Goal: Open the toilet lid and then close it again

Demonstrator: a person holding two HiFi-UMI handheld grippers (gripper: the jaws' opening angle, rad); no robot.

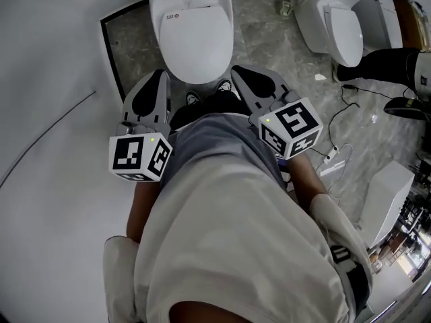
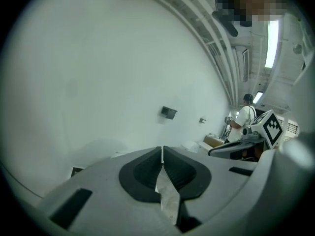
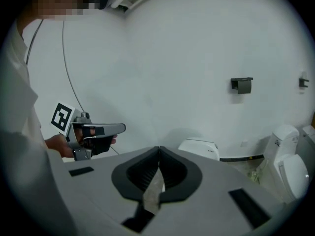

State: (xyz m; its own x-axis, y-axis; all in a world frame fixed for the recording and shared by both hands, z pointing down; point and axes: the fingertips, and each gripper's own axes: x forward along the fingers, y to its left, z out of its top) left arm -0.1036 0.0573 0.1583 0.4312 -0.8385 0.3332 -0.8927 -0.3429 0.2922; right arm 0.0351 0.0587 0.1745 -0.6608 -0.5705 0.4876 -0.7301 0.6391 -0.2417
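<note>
The white toilet stands at the top centre of the head view with its lid down. My left gripper is shut and empty, raised just off the bowl's front left. My right gripper is shut too, off the front right, touching nothing. In the left gripper view the jaws meet in front of the white wall, with the right gripper to the side. The right gripper view shows its closed jaws, the toilet's back beyond them and the left gripper at left.
Two more white toilets stand at the upper right, with cables and a white box on the marble floor. A black holder hangs on the wall. Another person stands far off. White wall fills the left.
</note>
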